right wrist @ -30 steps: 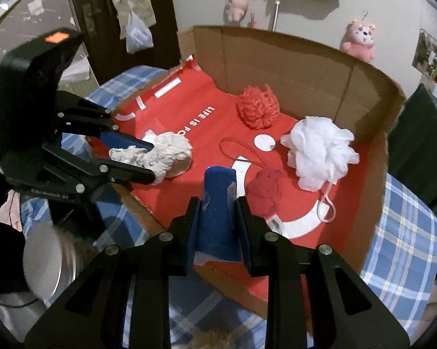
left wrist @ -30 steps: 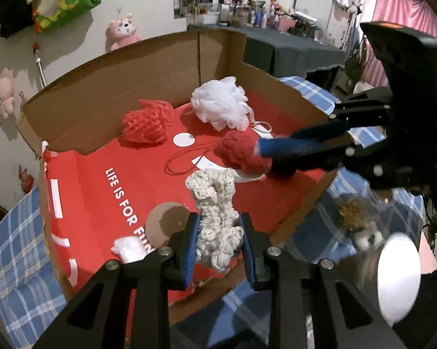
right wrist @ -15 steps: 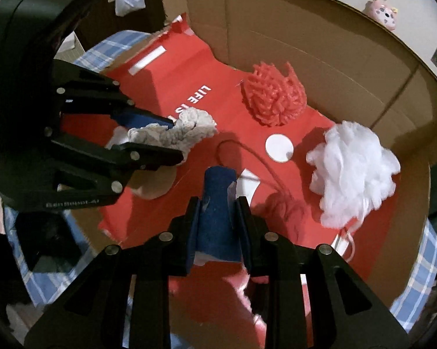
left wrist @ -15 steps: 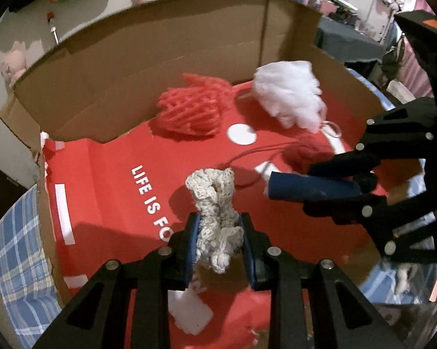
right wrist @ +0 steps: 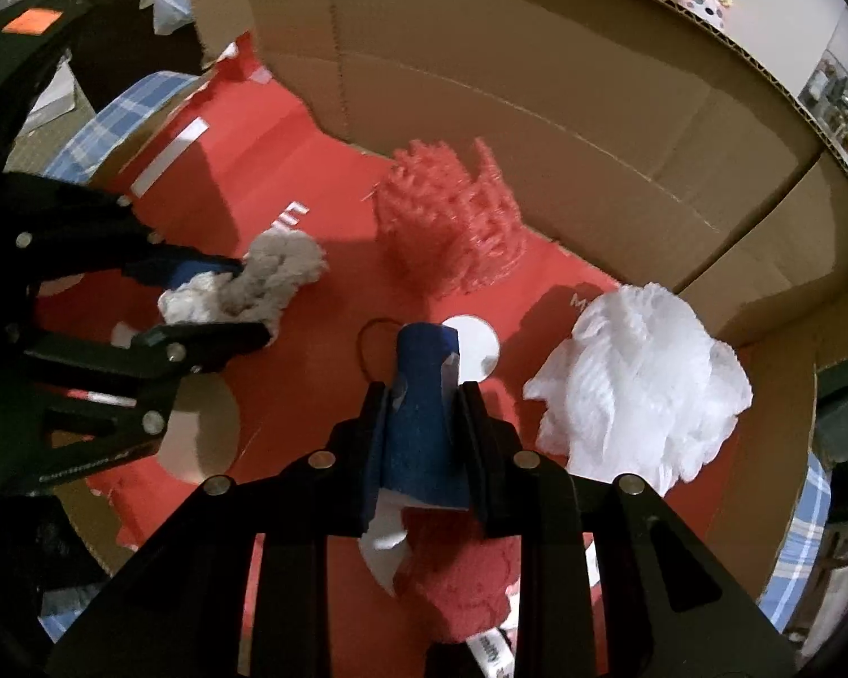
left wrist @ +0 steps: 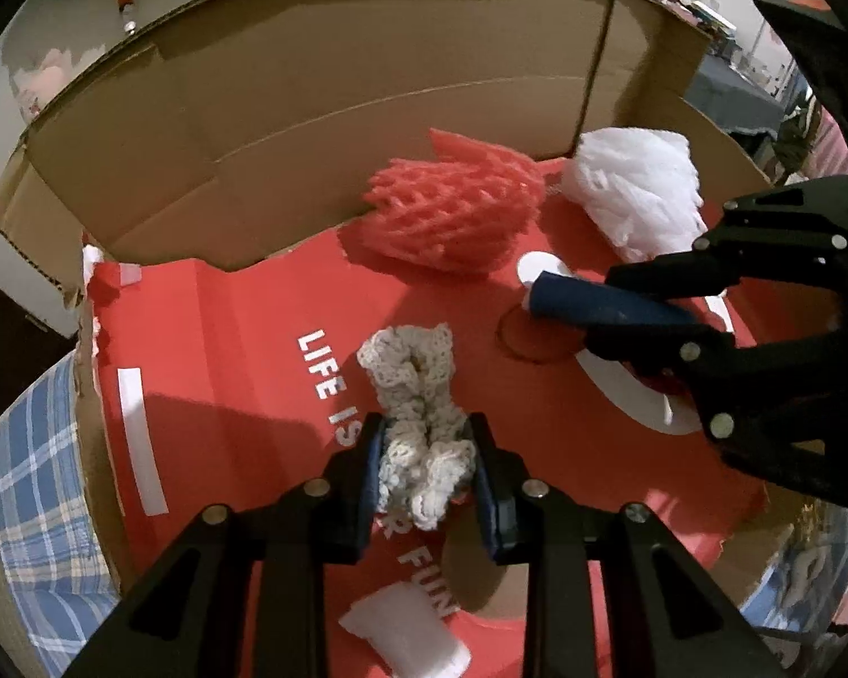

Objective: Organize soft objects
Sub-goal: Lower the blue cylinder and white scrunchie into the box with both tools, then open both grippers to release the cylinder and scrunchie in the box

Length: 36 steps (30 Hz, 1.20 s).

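My left gripper (left wrist: 424, 452) is shut on a cream crocheted piece (left wrist: 415, 395), held over the red floor of the cardboard box (left wrist: 367, 85). It also shows in the right wrist view (right wrist: 254, 282). My right gripper (right wrist: 421, 412) is shut on a blue foam block (right wrist: 421, 395), also seen in the left wrist view (left wrist: 599, 299). A red foam net (left wrist: 452, 214) and a white mesh pouf (left wrist: 638, 198) lie at the back of the box. A dark red crocheted ball (right wrist: 463, 582) lies under my right gripper.
A small white foam piece (left wrist: 407, 633) lies near the box's front edge. The box walls rise at the back and sides (right wrist: 536, 85). A blue checked cloth (left wrist: 34, 480) covers the table around the box.
Both grippers have moved forward and down into the box, each still holding its object. The red net and white pouf are now much closer.
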Motion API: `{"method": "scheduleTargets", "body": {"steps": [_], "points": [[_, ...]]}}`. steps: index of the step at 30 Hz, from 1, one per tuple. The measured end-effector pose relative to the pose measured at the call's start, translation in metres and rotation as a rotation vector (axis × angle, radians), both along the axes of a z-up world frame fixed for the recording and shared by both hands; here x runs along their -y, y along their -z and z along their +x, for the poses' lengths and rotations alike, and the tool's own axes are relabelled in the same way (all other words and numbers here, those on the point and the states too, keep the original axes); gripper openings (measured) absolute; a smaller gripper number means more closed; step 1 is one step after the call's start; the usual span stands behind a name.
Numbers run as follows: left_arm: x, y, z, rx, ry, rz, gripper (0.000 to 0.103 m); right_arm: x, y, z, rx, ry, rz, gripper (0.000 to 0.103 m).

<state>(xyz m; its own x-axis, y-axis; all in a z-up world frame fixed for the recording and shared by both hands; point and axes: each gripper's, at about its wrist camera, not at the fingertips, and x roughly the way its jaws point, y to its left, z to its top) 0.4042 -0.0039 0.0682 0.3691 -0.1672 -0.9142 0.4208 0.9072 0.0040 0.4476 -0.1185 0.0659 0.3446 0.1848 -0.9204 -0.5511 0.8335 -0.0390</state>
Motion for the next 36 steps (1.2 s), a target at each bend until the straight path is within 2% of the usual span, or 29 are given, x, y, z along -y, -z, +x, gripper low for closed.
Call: {"method": "scheduleTargets", "body": {"steps": [7,11,19,26,29,31,36], "points": [[0.002,0.004,0.007,-0.003,-0.007,0.006,0.032,0.001,-0.010,0.003,0.010,0.003,0.040,0.024],[0.002,0.007,0.010,-0.006,-0.017,0.012,0.033,-0.009,-0.012,0.002,0.010,-0.035,0.045,0.024],[-0.009,0.009,0.014,-0.012,-0.028,0.021,0.033,-0.018,-0.003,0.009,-0.011,-0.038,0.027,0.024],[-0.001,0.016,0.012,-0.011,-0.025,0.031,0.035,-0.029,0.006,0.014,-0.017,-0.031,0.014,0.024],[0.003,0.015,0.011,-0.010,-0.029,0.032,0.040,-0.026,0.010,0.013,-0.033,-0.014,0.021,0.025],[0.001,0.016,0.010,-0.008,-0.034,0.030,0.048,-0.024,0.011,0.013,-0.040,-0.005,0.026,0.025],[0.001,0.010,0.007,0.005,-0.038,0.028,0.055,-0.018,0.011,0.014,-0.054,0.012,0.024,0.025]]}}
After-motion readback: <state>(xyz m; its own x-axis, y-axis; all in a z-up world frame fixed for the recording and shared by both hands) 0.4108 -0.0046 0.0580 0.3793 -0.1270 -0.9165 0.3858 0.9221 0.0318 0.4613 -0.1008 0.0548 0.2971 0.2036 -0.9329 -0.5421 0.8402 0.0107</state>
